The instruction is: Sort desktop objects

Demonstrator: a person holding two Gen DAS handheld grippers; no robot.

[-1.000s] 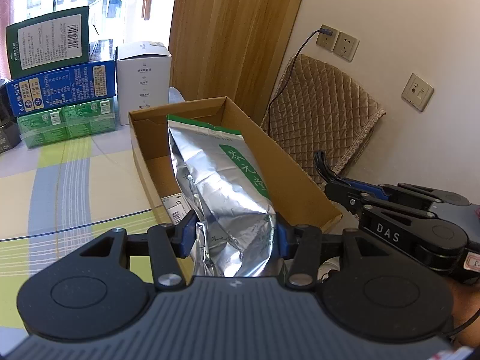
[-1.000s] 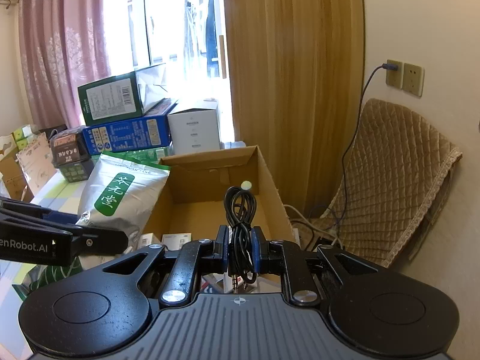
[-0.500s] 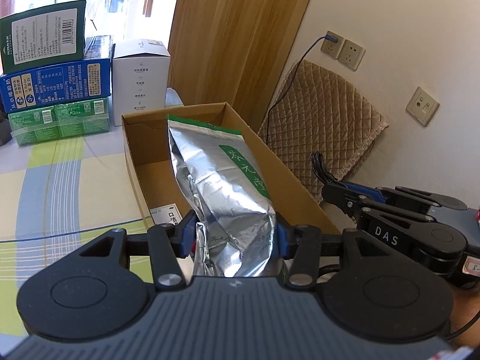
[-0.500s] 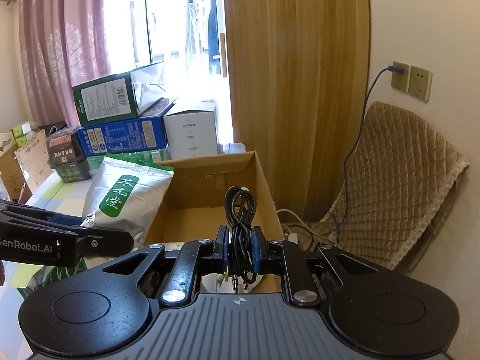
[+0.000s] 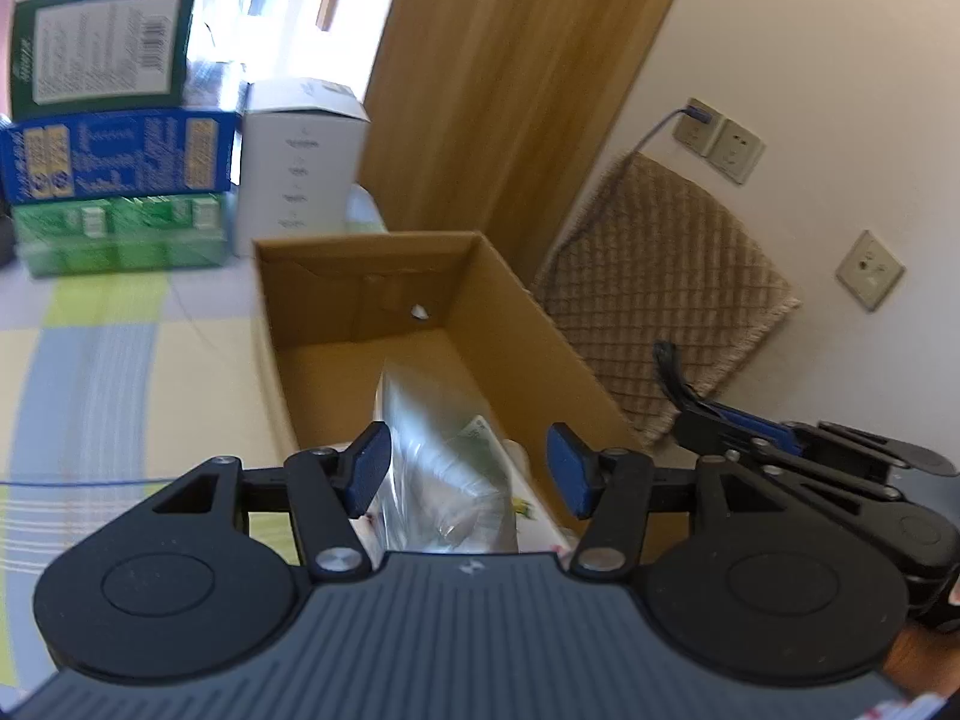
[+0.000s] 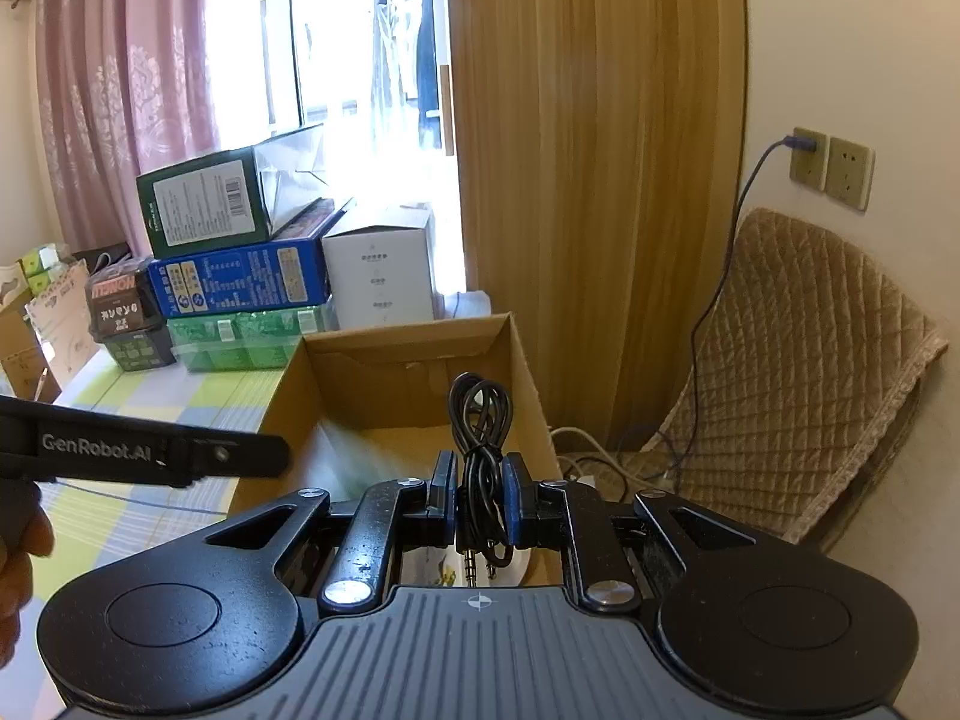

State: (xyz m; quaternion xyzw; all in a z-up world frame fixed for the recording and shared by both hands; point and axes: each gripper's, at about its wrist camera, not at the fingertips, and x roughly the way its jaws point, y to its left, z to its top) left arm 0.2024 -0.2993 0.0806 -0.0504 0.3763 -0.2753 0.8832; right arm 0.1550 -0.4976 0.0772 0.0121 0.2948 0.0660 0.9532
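Observation:
The open cardboard box [image 5: 360, 282] stands on the checked tablecloth, and the silver foil bag [image 5: 444, 438] lies blurred inside it, low between my left fingers. My left gripper [image 5: 468, 462] hangs over the box's near end. Its jaws are opening, and the blue pads stand clear of the bag on both sides. My right gripper [image 6: 480, 480] is shut on a coiled black audio cable [image 6: 480, 414], whose loop sticks up above the pads over the near right part of the box [image 6: 390, 372]. In the left wrist view the right gripper [image 5: 714, 420] sits just right of the box.
Stacked green and blue cartons [image 6: 234, 252] and a white box [image 6: 381, 276] stand behind the cardboard box. A chair with a quilted brown cover [image 6: 798, 360] is to the right, against a wall with sockets [image 6: 828, 168]. A wooden panel [image 6: 600, 180] rises behind the box.
The left jaws have parted and the foil bag has dropped from upright in the grip down into the box. The right gripper still holds the cable.

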